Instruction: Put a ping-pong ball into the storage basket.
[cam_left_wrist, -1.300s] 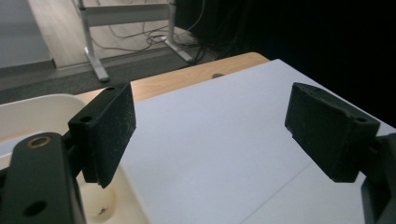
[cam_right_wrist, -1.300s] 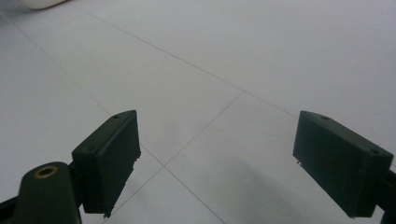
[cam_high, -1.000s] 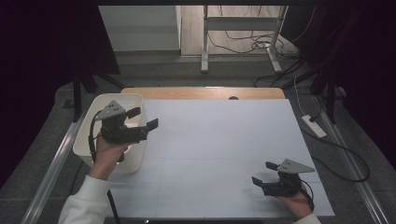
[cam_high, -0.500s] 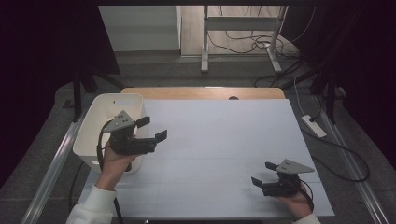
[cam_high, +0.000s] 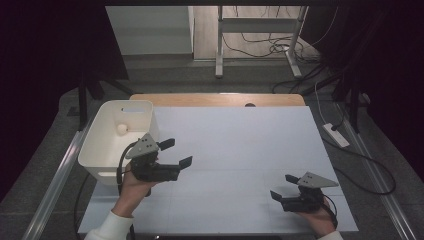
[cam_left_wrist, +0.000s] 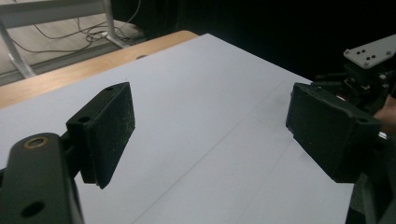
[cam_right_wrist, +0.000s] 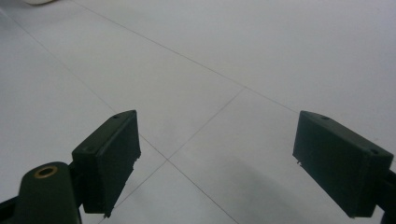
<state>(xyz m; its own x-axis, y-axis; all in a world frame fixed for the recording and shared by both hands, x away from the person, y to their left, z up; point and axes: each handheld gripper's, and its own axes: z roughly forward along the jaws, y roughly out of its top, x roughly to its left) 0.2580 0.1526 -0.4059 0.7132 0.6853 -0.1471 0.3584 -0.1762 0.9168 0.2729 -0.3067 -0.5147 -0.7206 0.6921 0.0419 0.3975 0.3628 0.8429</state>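
While both tongs gape empty over white paper-covered surface (cam_high: 240, 150), left tongs (cam_high: 179, 153) hover beside white plastic bin (cam_high: 102, 150) holding small pale ball (cam_high: 121, 128); right tongs (cam_high: 283, 187) well apart, nothing between.

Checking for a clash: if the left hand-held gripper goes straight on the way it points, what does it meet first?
Probably the right hand-held gripper, which sits ahead just beyond the left hand-held gripper; between them lies bare white table. Depth is unclear, so it might pass beside it.

Lab: test table (cam_high: 240, 150), floor cables (cam_high: 260, 42)

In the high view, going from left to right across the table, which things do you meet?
White bin with a small ball inside → left gripper → right gripper → white power strip on the floor.
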